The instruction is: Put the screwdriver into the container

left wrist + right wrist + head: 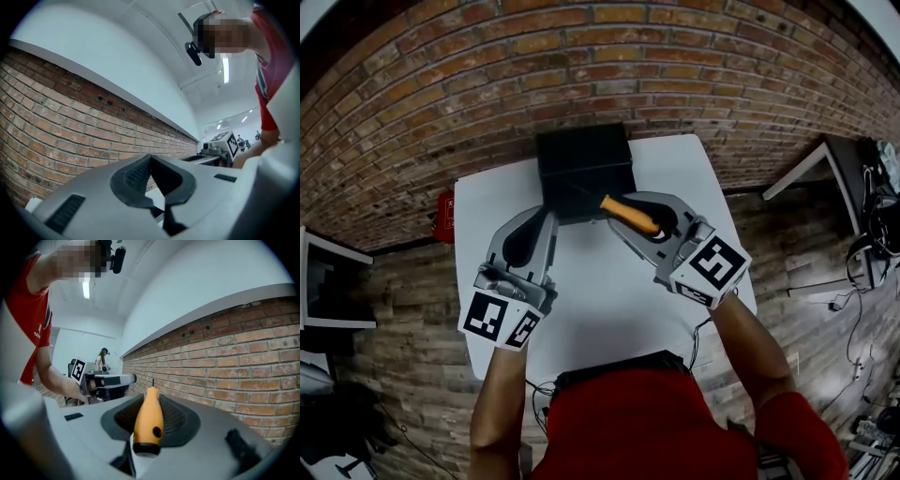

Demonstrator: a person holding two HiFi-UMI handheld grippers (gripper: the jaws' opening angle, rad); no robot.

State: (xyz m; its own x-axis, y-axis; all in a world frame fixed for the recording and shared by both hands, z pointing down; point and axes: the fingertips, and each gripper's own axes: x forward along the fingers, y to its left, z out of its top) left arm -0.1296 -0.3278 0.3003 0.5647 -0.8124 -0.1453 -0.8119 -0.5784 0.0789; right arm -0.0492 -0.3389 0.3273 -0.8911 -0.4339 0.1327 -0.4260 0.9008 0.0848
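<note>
An orange-handled screwdriver point(630, 215) with a black end cap lies between the jaws of my right gripper point(615, 212), which is shut on its handle. In the right gripper view the screwdriver point(149, 420) has its thin shaft pointing ahead, toward the brick wall. The black box-shaped container point(584, 169) stands at the back middle of the white table point(591, 309), and the screwdriver's tip reaches its near edge. My left gripper point(546, 217) is beside it on the left, close to the container's front left corner. Its jaws meet at the tips with nothing between them.
A brick wall point(487, 84) rises right behind the table. A small red object point(443, 216) sits on the floor at the table's left, with a white shelf point(328, 286) further left. A dark desk point(830, 155) and cables stand at the right.
</note>
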